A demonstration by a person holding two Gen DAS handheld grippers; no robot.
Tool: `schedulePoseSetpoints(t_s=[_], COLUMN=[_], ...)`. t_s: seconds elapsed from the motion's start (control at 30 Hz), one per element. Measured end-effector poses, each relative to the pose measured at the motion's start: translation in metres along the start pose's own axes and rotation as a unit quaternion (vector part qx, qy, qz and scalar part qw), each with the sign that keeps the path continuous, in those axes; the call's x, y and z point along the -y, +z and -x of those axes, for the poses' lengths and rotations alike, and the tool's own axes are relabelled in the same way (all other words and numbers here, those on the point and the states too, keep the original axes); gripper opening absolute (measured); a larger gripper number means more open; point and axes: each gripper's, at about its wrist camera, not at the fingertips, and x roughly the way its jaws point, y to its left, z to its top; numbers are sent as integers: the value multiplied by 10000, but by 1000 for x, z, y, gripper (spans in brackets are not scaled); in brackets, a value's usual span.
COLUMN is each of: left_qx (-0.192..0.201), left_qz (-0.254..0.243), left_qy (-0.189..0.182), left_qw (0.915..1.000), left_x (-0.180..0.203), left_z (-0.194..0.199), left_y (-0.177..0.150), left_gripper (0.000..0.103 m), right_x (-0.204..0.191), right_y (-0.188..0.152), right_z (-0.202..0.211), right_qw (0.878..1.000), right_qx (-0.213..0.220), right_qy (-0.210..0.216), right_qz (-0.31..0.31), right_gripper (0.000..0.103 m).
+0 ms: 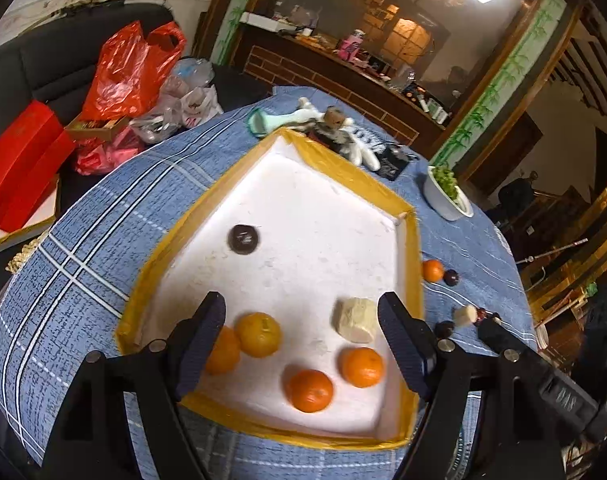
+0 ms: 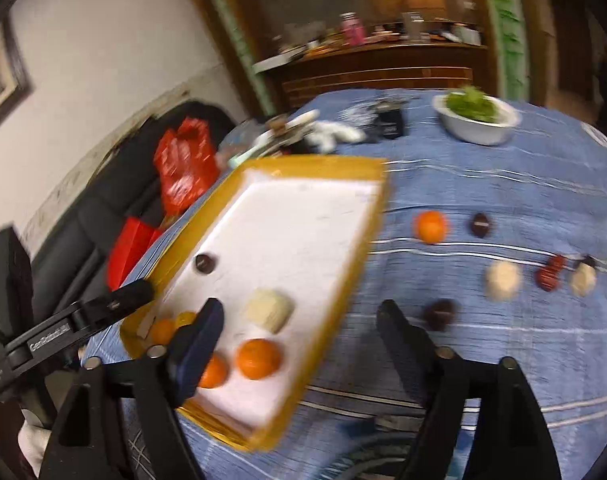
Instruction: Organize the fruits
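Both my grippers gape empty — the tangerine [image 2: 431, 227] right of the tray [image 2: 373, 216] looks soft-skinned, so I'd grip its middle.

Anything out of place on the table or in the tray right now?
No spill or damage. The white tray with yellow rim holds part of the fruit, but an orange tangerine, dark round fruits and pale peeled chunks lie loose on the blue plaid tablecloth.

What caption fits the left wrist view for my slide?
Open left gripper above yellow-rimmed tray holding four oranges, a pale chunk and a dark fruit.
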Motion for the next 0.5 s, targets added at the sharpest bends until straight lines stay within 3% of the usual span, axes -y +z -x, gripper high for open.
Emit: schedulePoseSetpoints(t_s=[0.13, 0.2, 0.27, 0.37, 0.43, 0.5], left_qx=[24, -38, -173, -491, -636, -648], left_qz=[-388, -626, -867, -1329, -1704, -2052], left_qy=[-170, -290, -417, -592, -657, -650], left_qw=[9991, 9976, 9952, 9881, 9811, 9744], left_x=[33, 54, 75, 113, 140, 163], left_z=[3, -1, -9, -30, -43, -55], left_y=[-6, -13, -21, -38, -50, -58], left_gripper=[81, 84, 84, 84, 84, 84], right_x=[58, 89, 116, 152, 173, 188], right_y=[0, -2, -7, -13, -14, -13], right_z=[35, 50, 60, 69, 69, 64], right_qw=[9985, 9958, 9908, 9868, 9865, 9868], right_qx=[217, 269, 311, 260, 173, 69], right_qy=[-401, -829, -1281, -1482, -1373, -1255], right_qz=[-305, -280, -296, -606, -876, -1020], right_gripper=[95, 98, 98, 97, 93, 74])
